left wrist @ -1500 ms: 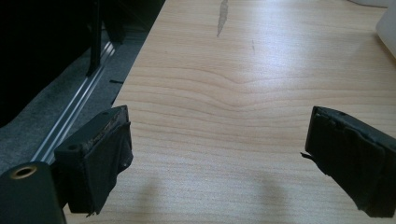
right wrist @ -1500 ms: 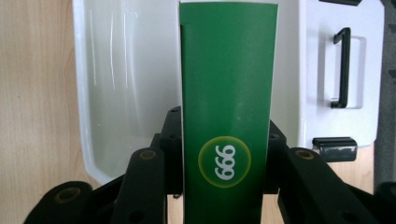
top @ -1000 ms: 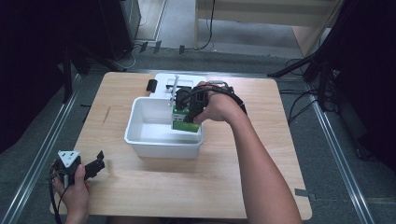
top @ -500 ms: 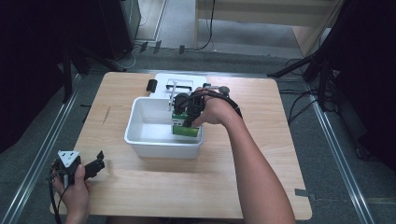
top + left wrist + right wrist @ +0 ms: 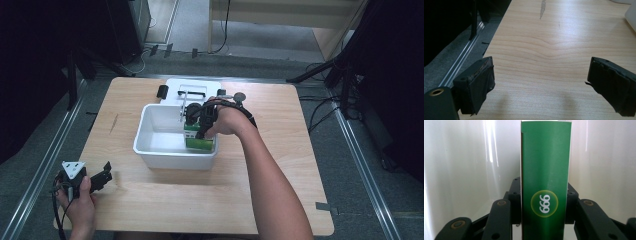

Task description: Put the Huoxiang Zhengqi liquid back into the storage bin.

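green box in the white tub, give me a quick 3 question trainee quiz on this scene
1. True or false: the right tool is shut on the green box.
2. Where is the green box? A) on the bare table B) inside the white tub C) on the floor
3. How do the jaws of the left tool stand?

Key: 1 true. 2 B. 3 open, with nothing between them, over the wooden table.

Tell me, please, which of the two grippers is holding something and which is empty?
The right gripper, inside the white bin, is shut on the green box. The left gripper is open over bare wooden table with nothing between its jaws.
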### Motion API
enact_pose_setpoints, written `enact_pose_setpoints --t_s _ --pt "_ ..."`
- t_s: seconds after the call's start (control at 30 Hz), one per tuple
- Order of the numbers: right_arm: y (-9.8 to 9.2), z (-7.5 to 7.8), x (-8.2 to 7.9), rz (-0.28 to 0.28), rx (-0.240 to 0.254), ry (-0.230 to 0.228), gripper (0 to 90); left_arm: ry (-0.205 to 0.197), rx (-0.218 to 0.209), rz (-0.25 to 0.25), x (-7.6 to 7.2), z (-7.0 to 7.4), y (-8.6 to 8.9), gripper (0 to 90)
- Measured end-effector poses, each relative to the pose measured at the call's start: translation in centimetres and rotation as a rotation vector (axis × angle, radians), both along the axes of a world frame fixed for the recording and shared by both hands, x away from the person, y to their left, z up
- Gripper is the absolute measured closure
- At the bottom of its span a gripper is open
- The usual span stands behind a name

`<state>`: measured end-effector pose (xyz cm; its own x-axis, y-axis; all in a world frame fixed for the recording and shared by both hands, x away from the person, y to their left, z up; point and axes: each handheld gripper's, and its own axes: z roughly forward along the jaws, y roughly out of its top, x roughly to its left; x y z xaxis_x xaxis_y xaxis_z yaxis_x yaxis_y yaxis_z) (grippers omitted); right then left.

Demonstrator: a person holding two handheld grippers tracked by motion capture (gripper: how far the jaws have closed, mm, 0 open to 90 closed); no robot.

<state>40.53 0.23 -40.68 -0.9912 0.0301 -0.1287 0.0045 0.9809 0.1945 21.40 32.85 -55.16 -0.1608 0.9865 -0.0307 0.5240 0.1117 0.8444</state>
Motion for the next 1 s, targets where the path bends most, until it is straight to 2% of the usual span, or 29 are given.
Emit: enact_pose_setpoints --t_s 0.07,0.2,0.4,0.43,0.5,0.67,0.7,0.73,0.77,0.8,0.83,0.87,1.0 --pt "-0.1 0.0 0.1 0.017 0.005 0.000 62.7 0.000 0.000 0.000 0.0 0.0 0.0 7.7" --pt "-0.4 0.6 0.1 -0.016 0.022 -0.005 61.2 0.001 0.000 0.001 0.0 0.0 0.0 7.7" --pt "-1.1 1.5 0.2 -0.029 0.071 -0.014 59.0 -0.001 0.001 0.003 0.0 0.0 0.0 7.7" --pt "-1.3 1.7 0.1 -0.048 0.068 -0.013 58.4 0.000 0.001 0.002 0.0 0.0 0.0 7.7" --pt "-1.6 2.1 0.1 -0.057 0.098 -0.019 55.8 0.001 0.002 0.002 0.0 0.0 0.0 7.7" --pt "-2.3 3.3 -0.1 -0.153 0.160 -0.010 45.7 0.000 0.003 0.003 0.0 0.0 0.0 7.7" --pt "-2.3 3.3 -0.1 -0.153 0.160 -0.010 45.7 0.000 0.003 0.003 0.0 0.0 0.0 7.7" --pt "-2.7 4.0 -0.3 -0.201 0.199 0.002 42.7 0.000 0.004 0.003 0.0 0.0 -0.1 7.7" --pt "-2.7 4.0 -0.3 -0.201 0.199 0.002 42.7 0.000 0.004 0.003 0.0 0.0 -0.1 7.7" --pt "-2.9 4.5 -0.4 -0.224 0.229 0.004 40.4 0.001 0.004 0.004 0.0 0.0 -0.1 7.7" --pt "-2.9 4.5 -0.4 -0.224 0.229 0.004 40.4 0.001 0.004 0.004 0.0 0.0 -0.1 7.7" --pt "-3.1 5.0 -0.6 -0.259 0.243 -0.002 36.5 0.000 0.004 0.004 0.0 0.0 -0.1 7.7" --pt "-3.5 5.8 -0.9 -0.290 0.304 -0.020 34.8 0.001 0.006 0.004 0.0 0.0 -0.1 7.7"
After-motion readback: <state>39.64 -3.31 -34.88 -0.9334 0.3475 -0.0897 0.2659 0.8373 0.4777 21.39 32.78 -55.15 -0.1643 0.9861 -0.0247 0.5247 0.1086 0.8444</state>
